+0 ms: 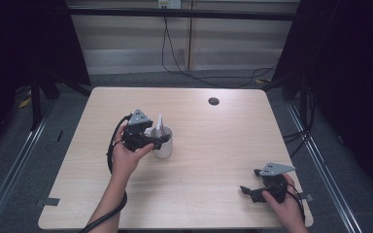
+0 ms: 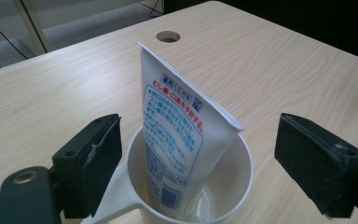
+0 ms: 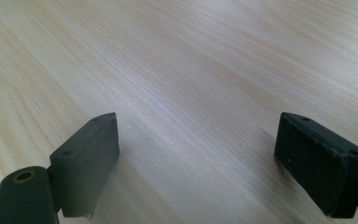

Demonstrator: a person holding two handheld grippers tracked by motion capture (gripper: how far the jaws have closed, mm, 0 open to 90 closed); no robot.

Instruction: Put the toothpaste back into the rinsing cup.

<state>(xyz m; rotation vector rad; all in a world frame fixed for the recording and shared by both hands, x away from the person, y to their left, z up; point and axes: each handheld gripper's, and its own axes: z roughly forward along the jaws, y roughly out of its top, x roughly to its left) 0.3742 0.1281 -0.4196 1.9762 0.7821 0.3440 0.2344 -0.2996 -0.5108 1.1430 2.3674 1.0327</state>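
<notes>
Nearest to me, my right gripper (image 1: pixel 250 191) sits low over the front right part of the table (image 1: pixel 213 145), held in my right hand (image 1: pixel 284 204). Its jaws stand wide apart with nothing between them; in the right gripper view only bare pale wood grain lies ahead of the black pads (image 3: pixel 86 163).

Farther in, left of centre, my left gripper (image 1: pixel 154 140) is at the white cup (image 1: pixel 163 145), gripped by my left hand (image 1: pixel 126 155), with its cable (image 1: pixel 110 145) looping down along my forearm. In the left gripper view its jaws are spread open, one on each side of the cup (image 2: pixel 186 186); the left pad sits just beside the cup's handle, but I cannot tell whether it touches.

The cup is plain white with a flat handle that sticks out toward my left pad. A toothpaste tube (image 2: pixel 177 135) stands in it, cap end down and flat crimped end up, leaning away from me. The tube (image 1: pixel 159 125) is white with blue and red printed text and a small barcode low on its face. Its top rises well above the rim.

Beyond the cup, near the far edge, a round cable hole (image 1: pixel 213 101) is set into the tabletop, well apart from everything. Past the table, black cords (image 1: pixel 175 58) trail across the grey floor.
</notes>
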